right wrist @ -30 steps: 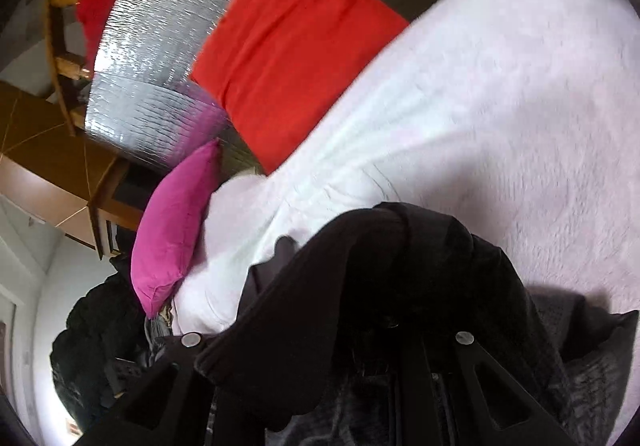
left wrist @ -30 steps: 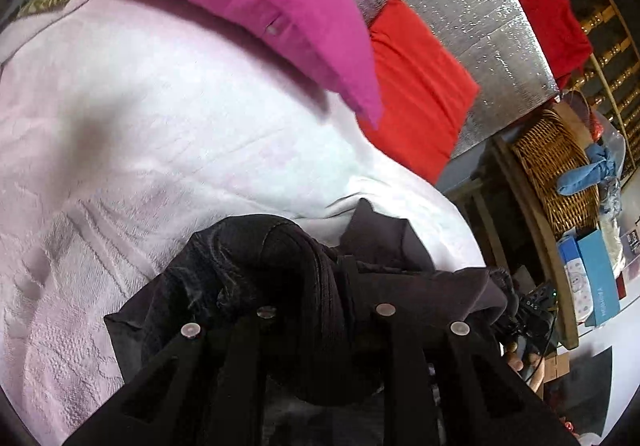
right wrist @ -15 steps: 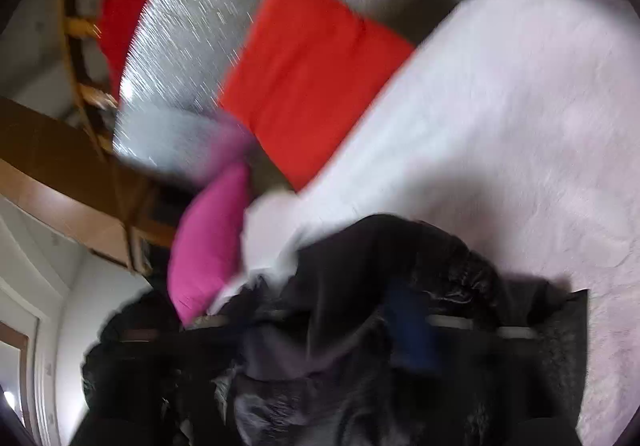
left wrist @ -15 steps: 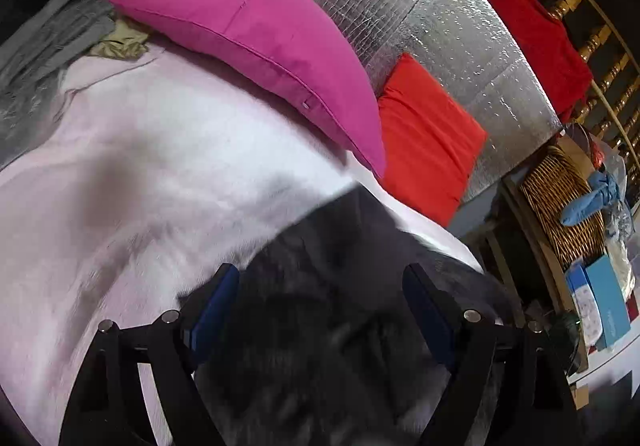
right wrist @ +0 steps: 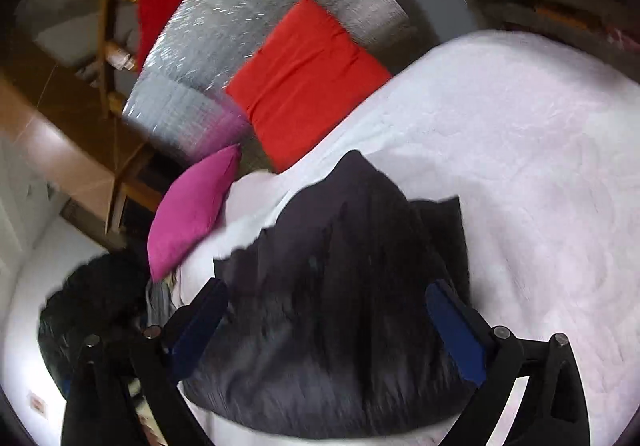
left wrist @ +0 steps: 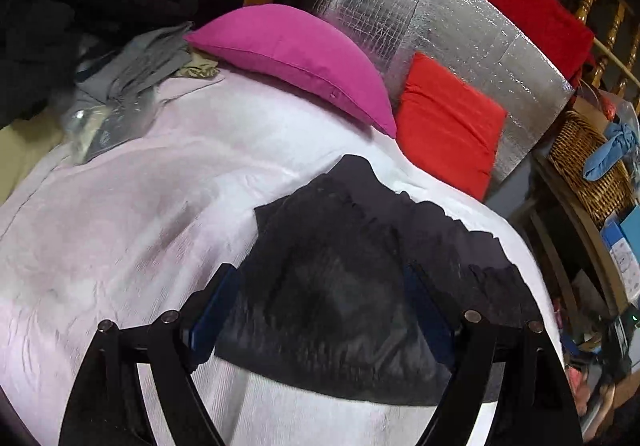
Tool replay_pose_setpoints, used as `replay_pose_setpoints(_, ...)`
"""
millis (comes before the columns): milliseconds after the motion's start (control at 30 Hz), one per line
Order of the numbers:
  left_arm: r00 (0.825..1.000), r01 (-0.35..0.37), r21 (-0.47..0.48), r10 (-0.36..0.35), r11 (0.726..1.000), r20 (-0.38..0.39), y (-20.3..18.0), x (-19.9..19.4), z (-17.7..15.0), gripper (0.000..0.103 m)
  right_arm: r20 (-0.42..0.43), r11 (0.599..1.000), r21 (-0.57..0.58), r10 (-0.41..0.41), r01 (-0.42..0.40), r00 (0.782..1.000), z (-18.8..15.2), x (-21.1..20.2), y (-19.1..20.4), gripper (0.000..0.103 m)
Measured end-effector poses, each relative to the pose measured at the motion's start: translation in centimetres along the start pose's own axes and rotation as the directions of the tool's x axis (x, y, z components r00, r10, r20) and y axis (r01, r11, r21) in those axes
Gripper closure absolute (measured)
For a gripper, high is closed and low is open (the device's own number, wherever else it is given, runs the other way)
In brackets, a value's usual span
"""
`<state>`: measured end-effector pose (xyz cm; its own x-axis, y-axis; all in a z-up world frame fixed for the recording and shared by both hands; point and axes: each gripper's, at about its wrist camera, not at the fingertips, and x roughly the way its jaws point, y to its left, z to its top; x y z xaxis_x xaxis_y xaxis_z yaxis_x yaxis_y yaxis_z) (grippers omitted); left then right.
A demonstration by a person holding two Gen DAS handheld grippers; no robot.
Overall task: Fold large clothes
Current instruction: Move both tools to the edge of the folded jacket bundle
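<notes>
A dark charcoal garment (left wrist: 360, 278) lies in a folded heap on the pale pink bedspread (left wrist: 140, 213). My left gripper (left wrist: 320, 310) is open, its blue-padded jaws wide apart above the garment and holding nothing. In the right wrist view the same garment (right wrist: 340, 306) lies on the bedspread (right wrist: 540, 185). My right gripper (right wrist: 328, 322) is open too, its jaws spread on either side of the heap, above it and apart from it.
A magenta pillow (left wrist: 296, 49) and a red cushion (left wrist: 448, 121) lean on a silver foil panel (left wrist: 440, 17) at the bed's head. Grey and black clothes (left wrist: 132, 61) are piled at the far left. A wicker basket (left wrist: 588, 161) and shelves stand to the right.
Both grippers were shut on the dark garment a second ago. Both have opened and pulled back and up, and the garment now lies loose on the bed.
</notes>
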<state>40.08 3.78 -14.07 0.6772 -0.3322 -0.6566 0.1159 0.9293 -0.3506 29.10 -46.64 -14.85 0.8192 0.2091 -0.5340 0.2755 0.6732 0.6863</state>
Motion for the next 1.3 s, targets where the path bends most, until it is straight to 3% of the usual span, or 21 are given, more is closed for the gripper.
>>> replay_pose_setpoints(67, 0.999, -0.044, 0.051, 0.044, 0.998, -0.006, -0.8, 0.4, -0.6, 0.017, 0.006, 0.998, -0.055, -0.025, 0.025, 1.0, -0.9, -0.3, 1.2, 0.016)
replay_pose_setpoints(167, 0.995, -0.09, 0.09, 0.093, 0.992, -0.038, -1.2, 2.1, -1.6, 0.017, -0.062, 0.992, -0.122, -0.05, 0.042, 0.997, -1.9, 0.9, 2.9, 0.036)
replay_pose_setpoints(200, 0.99, -0.123, 0.099, 0.129, 0.987, -0.058, -1.1, 3.0, -1.9, 0.017, -0.075, 0.986, -0.16, -0.068, 0.055, 0.995, -2.3, 1.4, 3.5, 0.039)
replay_pose_setpoints(333, 0.967, -0.201, 0.119, 0.217, 0.972, -0.138, -0.3, 6.3, -3.0, 0.017, -0.147, 0.97, -0.213, -0.148, 0.115, 0.978, -3.2, 4.3, 3.6, 0.04)
replay_pose_setpoints(500, 0.961, -0.24, 0.139, 0.255, 0.961, -0.106, -0.1, 7.9, -2.8, 0.017, -0.172, 0.961, -0.209, -0.218, 0.18, 0.961, -2.4, 7.8, 1.7, 0.045)
replay_pose_setpoints(700, 0.945, -0.282, 0.147, 0.3, 0.948, -0.126, -0.3, 11.6, -2.2, 0.011, -0.185, 0.946, -0.257, -0.25, 0.199, 0.95, -1.0, 10.8, 0.9, 0.045)
replay_pose_setpoints(833, 0.933, -0.312, 0.16, 0.334, 0.937, -0.135, -0.9, 11.7, -1.8, 0.009, -0.191, 0.942, -0.276, -0.25, 0.192, 0.949, -1.0, 10.8, 0.8, 0.045)
replay_pose_setpoints(1000, 0.94, -0.29, 0.165, 0.313, 0.943, -0.139, -1.9, 8.3, -1.6, 0.011, -0.214, 0.985, -0.129, -0.138, 0.112, 0.967, -0.1, 7.2, 0.1, 0.043)
replay_pose_setpoints(1100, 0.962, -0.232, 0.183, 0.253, 0.955, -0.105, -2.8, 5.5, -1.6, 0.011, -0.158, 0.999, -0.041, -0.041, 0.035, 0.987, 0.3, 3.2, -0.4, 0.032)
replay_pose_setpoints(1167, 0.972, -0.197, 0.182, 0.216, 0.963, -0.093, -2.9, 3.9, -1.6, 0.011, -0.117, 1.0, -0.009, -0.019, 0.018, 0.993, 0.5, 1.0, -0.7, 0.025)
replay_pose_setpoints(1300, 0.978, -0.112, 0.088, 0.125, 0.99, -0.167, -1.0, 2.5, -2.1, 0.011, -0.116, 0.994, 0.106, 0.029, -0.017, 0.993, 0.0, -2.2, -3.3, 0.025)
